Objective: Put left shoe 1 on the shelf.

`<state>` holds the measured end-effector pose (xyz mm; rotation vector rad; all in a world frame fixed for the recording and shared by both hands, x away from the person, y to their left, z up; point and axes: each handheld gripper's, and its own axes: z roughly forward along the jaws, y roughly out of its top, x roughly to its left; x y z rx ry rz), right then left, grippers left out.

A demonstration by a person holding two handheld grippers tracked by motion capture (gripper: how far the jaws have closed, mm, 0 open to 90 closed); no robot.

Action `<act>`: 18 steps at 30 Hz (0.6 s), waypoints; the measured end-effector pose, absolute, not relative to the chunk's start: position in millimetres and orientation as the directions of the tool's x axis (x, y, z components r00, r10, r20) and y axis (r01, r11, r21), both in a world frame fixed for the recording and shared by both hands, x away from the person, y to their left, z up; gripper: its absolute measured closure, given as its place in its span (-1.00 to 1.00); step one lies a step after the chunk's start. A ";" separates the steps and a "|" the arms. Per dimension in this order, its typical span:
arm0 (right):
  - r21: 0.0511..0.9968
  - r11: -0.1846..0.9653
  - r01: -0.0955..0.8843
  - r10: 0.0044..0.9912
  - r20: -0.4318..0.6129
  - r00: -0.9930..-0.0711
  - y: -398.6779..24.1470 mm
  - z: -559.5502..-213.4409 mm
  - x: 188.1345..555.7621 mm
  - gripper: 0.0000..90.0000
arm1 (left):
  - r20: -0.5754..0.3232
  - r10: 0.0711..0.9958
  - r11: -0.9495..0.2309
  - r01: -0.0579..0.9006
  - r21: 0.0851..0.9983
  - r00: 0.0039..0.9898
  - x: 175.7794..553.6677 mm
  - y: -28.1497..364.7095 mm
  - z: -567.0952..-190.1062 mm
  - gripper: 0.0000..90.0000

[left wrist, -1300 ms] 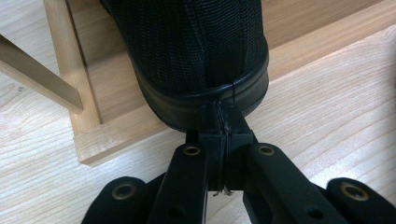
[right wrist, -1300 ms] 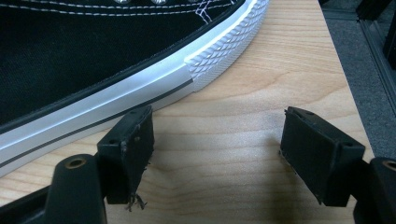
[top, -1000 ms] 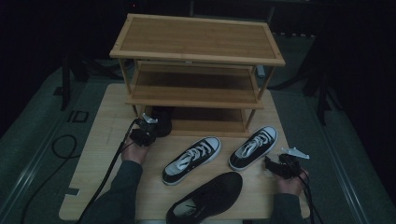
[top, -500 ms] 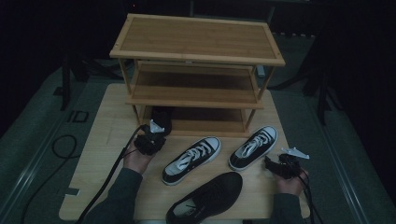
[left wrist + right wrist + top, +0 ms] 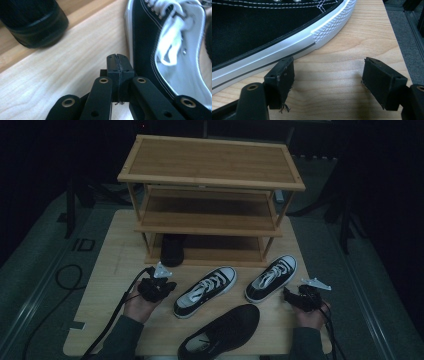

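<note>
My left gripper (image 5: 167, 285) has just closed on nothing. The nearest canvas sneaker (image 5: 206, 290) lies just right of it, heel near, toe pointing far-right. My right gripper (image 5: 292, 295) rests with jaws apart beside the second sneaker (image 5: 271, 277).

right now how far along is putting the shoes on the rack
Done: one black shoe sits on the rack's bottom shelf. In hand: nothing; the left gripper is shut and empty, the right gripper open beside a sneaker. Left: two sneakers and a black shoe on the table.
</note>
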<state>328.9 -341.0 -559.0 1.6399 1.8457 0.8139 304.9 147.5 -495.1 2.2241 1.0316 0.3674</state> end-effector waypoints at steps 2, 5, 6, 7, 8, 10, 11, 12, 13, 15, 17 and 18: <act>0.738 0.079 0.670 0.993 0.001 -0.118 -341.0 -559.0 328.9 -0.43 | -0.022 0.748 -0.493 0.577 0.651 0.664 304.3 147.2 -498.6 1.00; 0.738 0.079 0.670 0.993 0.001 -0.117 -341.0 -559.0 328.9 -0.43 | -0.026 0.726 -0.530 0.583 0.616 0.687 310.2 144.3 -507.7 1.00; 0.738 0.079 0.670 0.993 0.001 -0.118 -341.0 -559.0 328.9 -0.43 | -0.032 0.718 -0.536 0.582 0.611 0.695 312.2 143.0 -510.8 1.00; 0.738 0.079 0.670 0.993 0.000 -0.118 -341.0 -559.0 328.9 -0.43 | -0.039 0.715 -0.537 0.584 0.608 0.698 314.0 141.7 -513.6 1.00; 0.738 0.079 0.670 0.993 0.001 -0.118 -341.0 -559.0 328.9 -0.43 | -0.046 0.712 -0.539 0.587 0.603 0.701 315.4 140.5 -516.0 1.00; 0.738 0.079 0.670 0.993 0.001 -0.118 -341.0 -559.0 328.9 -0.43 | -0.052 0.705 -0.545 0.587 0.599 0.708 316.6 138.4 -519.2 1.00; 0.738 0.079 0.670 0.993 0.001 -0.118 -341.0 -559.0 328.9 -0.43 | -0.052 0.699 -0.551 0.583 0.597 0.714 316.7 137.2 -520.4 1.00; 0.738 0.079 0.670 0.993 0.001 -0.118 -341.0 -559.0 328.9 -0.43 | -0.052 0.694 -0.556 0.581 0.595 0.718 316.9 136.2 -521.4 1.00; 0.738 0.079 0.670 0.993 0.000 -0.118 -341.0 -559.0 328.9 -0.43 | -0.052 0.691 -0.560 0.578 0.593 0.721 317.1 135.3 -522.4 1.00; 0.738 0.079 0.670 0.993 0.000 -0.118 -341.0 -559.0 328.9 -0.43 | -0.053 0.680 -0.567 0.570 0.595 0.731 317.9 133.4 -523.8 1.00; 0.738 0.080 0.670 0.993 0.000 -0.118 -341.1 -559.0 328.9 -0.43 | -0.048 0.679 -0.567 0.566 0.598 0.732 319.1 132.1 -524.1 1.00; 0.738 0.079 0.670 0.993 0.000 -0.118 -341.0 -559.0 328.9 -0.43 | -0.041 0.680 -0.569 0.563 0.599 0.732 318.9 131.3 -523.8 1.00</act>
